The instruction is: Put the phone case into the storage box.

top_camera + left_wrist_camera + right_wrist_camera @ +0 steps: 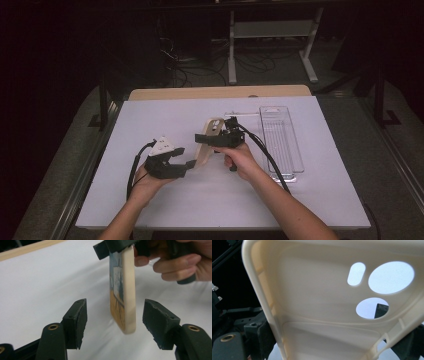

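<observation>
Lying under everything is a white table cover (pixel 165 200), with broad bare stretches toward its near, left and far edges, while a strip of wooden tabletop (pixel 220 92) shows past the far edge. Along the right side, well apart from the near edge, sits a long clear plastic tray (pixel 281 142); I cannot tell whether anything lies inside it. Near the middle, lifted off the cover, a cream phone case (pixel 206 145) stands on end, its printed back turned toward the left. The right gripper (pixel 220 139) clamps the case near its upper end, the right hand (pixel 242 161) wrapped round the handle with the forearm coming in from the bottom right; in the right gripper view the case's hollow inside (pixel 317 305) with its camera cut-outs rises between the jaws. The left gripper (pixel 186 159), held in the left hand (pixel 150 182), points level at the case's lower end; in the left gripper view its jaws stand open on either side of the case's bottom edge (pixel 126 315), with a gap on both sides, touching nothing.
</observation>
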Motion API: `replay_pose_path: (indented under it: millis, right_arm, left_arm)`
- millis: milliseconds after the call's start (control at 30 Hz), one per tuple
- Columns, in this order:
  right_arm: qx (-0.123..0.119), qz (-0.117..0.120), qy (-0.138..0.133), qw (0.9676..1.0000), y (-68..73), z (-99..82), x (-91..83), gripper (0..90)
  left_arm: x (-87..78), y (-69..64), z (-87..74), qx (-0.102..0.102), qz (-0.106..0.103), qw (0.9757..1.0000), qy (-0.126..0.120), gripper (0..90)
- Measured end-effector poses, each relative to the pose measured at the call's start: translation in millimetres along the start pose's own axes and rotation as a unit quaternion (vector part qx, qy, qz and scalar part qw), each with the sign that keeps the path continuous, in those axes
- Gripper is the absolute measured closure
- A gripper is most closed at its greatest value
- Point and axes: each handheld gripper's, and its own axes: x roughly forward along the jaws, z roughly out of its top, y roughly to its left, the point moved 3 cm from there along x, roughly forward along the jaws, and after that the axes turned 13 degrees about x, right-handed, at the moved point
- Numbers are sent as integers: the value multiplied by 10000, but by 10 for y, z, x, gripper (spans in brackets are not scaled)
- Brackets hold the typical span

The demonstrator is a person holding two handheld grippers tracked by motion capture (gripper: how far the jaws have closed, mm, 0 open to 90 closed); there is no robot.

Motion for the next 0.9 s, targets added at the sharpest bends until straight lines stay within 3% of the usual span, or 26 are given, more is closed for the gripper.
replay_pose_path:
  millis: [300, 600, 633, 733, 767, 900]
  right_arm:
    - [19, 10, -6, 10000, 8, 16, -27, 93]
    - [17, 6, -102, 9999, 11, 65, -84, 94]
    - [-30, 16, -149, 9999, 7, 77, -91, 94]
    - [-44, 22, -210, 9998, 15, 116, -133, 94]
    - [-27, 18, -212, 9998, 20, 125, -146, 94]
    - [-74, -52, -314, 9995, 23, 194, -224, 94]
  left_arm:
    - [-160, 63, -123, 238, -340, 9990, 171, 252]
    - [-276, 112, -317, 383, -322, 9979, 421, 128]
    - [-285, 98, -349, 312, -318, 9981, 422, 119]
    - [-319, 90, -418, 370, -358, 9974, 512, 66]
    - [-338, 106, -446, 505, -370, 9962, 611, 57]
    - [-355, 76, -545, 485, -418, 9954, 708, 12]
